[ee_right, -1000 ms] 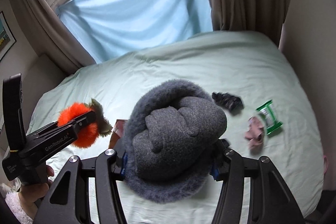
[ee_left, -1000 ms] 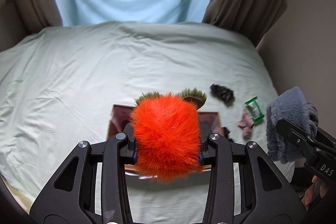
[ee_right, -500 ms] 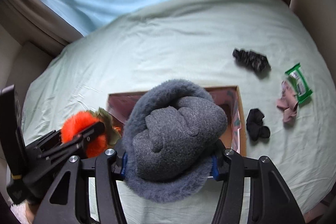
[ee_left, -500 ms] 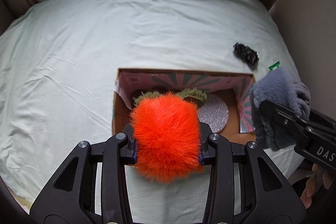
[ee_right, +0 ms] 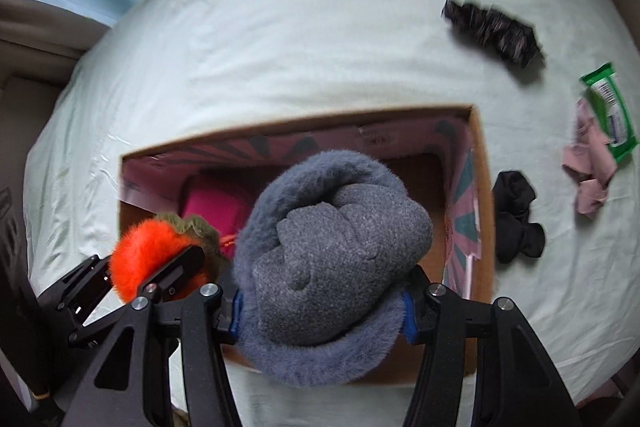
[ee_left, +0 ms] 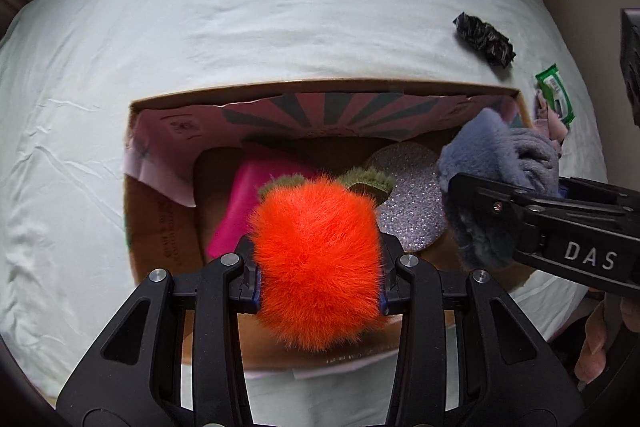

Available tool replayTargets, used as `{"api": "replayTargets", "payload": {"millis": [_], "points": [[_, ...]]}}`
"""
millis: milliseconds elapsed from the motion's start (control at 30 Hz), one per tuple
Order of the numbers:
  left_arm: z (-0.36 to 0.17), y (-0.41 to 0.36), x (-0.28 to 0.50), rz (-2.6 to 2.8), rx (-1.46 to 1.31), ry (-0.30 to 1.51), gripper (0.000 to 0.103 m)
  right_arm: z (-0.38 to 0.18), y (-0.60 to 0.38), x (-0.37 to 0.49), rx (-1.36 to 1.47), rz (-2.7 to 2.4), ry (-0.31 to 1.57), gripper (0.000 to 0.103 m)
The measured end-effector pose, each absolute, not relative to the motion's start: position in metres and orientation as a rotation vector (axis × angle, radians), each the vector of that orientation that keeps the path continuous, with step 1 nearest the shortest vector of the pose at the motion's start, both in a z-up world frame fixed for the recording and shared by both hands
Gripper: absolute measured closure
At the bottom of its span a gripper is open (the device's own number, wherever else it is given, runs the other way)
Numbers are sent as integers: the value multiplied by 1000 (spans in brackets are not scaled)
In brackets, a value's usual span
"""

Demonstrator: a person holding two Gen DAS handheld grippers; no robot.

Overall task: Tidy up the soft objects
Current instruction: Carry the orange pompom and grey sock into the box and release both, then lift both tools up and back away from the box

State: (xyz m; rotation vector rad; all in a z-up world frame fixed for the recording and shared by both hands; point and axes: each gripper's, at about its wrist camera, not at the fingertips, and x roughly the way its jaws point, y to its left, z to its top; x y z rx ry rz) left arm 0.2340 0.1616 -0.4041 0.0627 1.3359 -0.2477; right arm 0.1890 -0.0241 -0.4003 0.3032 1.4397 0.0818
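Both tongs just dropped over the box (ee_left: 320,89): left tongs (ee_left: 318,277) clenched on orange fluffball (ee_left: 316,263), right tongs (ee_right: 320,307) on grey slipper (ee_right: 332,247); release next, I reckon.

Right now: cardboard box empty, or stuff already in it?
Not empty. The cardboard box is open-topped, with a magenta item and a silver glittery disc lying inside.

We find both wrist views looking steeply down along their own fingers, close above an open cardboard box (ee_left: 132,227) on a bed (ee_left: 280,7). The left view sits over the box's left half, with the right gripper (ee_left: 500,203) entering at its right edge. The right view sits over the right half, with the left gripper (ee_right: 160,267) at lower left. Both share the box interior.
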Motion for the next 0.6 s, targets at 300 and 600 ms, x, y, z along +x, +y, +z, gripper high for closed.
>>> {"api": "replayTargets", "payload": {"millis": [300, 600], "points": [[-407, 157, 233, -317, 71, 1344, 0, -419, -39, 204, 388, 57, 1505, 2], [-404, 175, 222, -280, 76, 1361, 0, -410, -39, 199, 357, 81, 1465, 0]]}}
